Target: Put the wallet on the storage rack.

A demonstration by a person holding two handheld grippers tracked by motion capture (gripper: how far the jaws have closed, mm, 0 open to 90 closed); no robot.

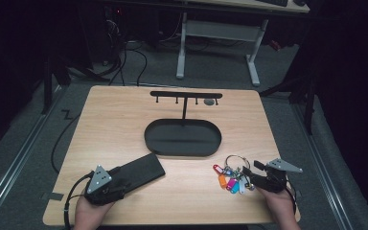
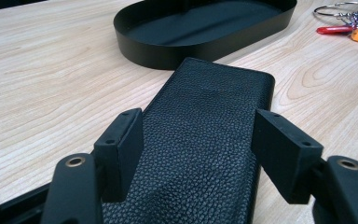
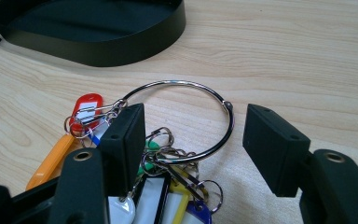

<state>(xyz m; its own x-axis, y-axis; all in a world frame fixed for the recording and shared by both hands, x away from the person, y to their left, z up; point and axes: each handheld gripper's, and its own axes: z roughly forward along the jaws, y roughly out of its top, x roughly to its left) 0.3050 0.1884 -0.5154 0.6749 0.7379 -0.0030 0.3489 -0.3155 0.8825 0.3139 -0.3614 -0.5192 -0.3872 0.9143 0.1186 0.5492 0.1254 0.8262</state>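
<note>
Jaws of left gripper [image 2: 193,144] spread astride black wallet [image 2: 205,140]; right gripper [image 3: 191,140] jaws wide over key ring [image 3: 182,121], both hands low

The right gripper [image 3: 193,140] has its jaws spread wide over a metal key ring [image 3: 186,119] lying on the wooden table [image 3: 284,56]. The ring's right edge sits between the jaws; coloured key tags [image 3: 86,109] cluster at and beneath the left jaw. Beyond the jaws, up left, stands a black oval tray [image 3: 121,49]

A black leather case [image 2: 205,140] and a tagged key ring [image 3: 186,121] lie flat on the table.
</note>
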